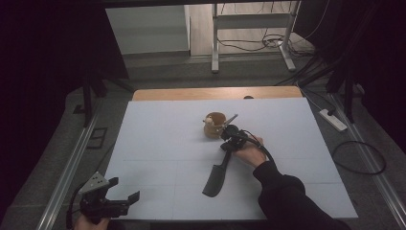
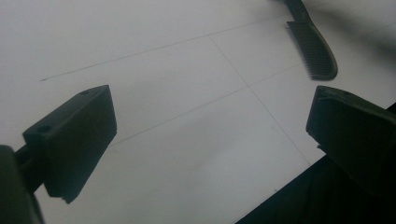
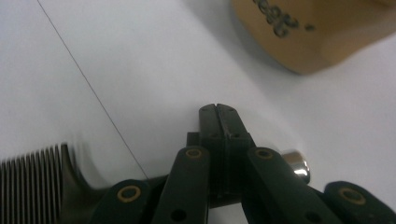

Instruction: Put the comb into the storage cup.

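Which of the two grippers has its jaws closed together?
The right gripper, beside the wooden cup, has its jaws pressed together. The left gripper at the table's near corner holds its jaws wide apart.

The left gripper (image 2: 205, 135) held its two black jaws wide apart over the white table surface (image 2: 177, 107). A black comb (image 2: 314, 49) lay at upper right of the frame.

The black plastic comb (image 1: 216, 178) lies flat on the white table surface, its narrow handle pointing toward the far side and its broad toothed end toward the near edge. Its fine teeth (image 3: 28, 179) are straight and closely spaced. The comb is slightly curved.
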Demonstrator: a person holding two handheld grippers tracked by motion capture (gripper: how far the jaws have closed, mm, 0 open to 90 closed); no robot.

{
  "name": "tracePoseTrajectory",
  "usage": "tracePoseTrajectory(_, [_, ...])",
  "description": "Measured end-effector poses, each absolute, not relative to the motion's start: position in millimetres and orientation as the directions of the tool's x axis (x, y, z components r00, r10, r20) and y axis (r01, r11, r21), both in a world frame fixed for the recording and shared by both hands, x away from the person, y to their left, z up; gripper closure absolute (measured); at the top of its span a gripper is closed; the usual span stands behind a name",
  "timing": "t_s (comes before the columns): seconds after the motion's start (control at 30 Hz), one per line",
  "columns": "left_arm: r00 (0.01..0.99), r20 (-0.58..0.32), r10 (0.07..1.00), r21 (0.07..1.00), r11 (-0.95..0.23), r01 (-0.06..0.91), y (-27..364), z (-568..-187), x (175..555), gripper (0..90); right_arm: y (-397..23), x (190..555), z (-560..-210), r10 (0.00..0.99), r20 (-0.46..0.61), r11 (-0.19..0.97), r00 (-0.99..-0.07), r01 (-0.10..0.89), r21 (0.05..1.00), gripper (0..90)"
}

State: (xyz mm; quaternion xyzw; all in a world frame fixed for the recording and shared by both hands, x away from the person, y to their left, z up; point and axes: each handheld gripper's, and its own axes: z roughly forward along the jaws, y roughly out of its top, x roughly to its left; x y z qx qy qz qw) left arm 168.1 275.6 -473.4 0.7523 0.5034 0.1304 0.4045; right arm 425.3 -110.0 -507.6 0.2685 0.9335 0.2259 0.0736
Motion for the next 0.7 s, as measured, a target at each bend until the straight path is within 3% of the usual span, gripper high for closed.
tracePoseTrajectory(0.7, [0.459, -0.211, 0.863, 0.739, -0.166, 0.653, 275.5, -473.3, 168.3, 2.3, -155.1, 422.8, -504.8, 0.594, 0.017, 0.713, -0.805, 0.535, 0.453, 89.5])
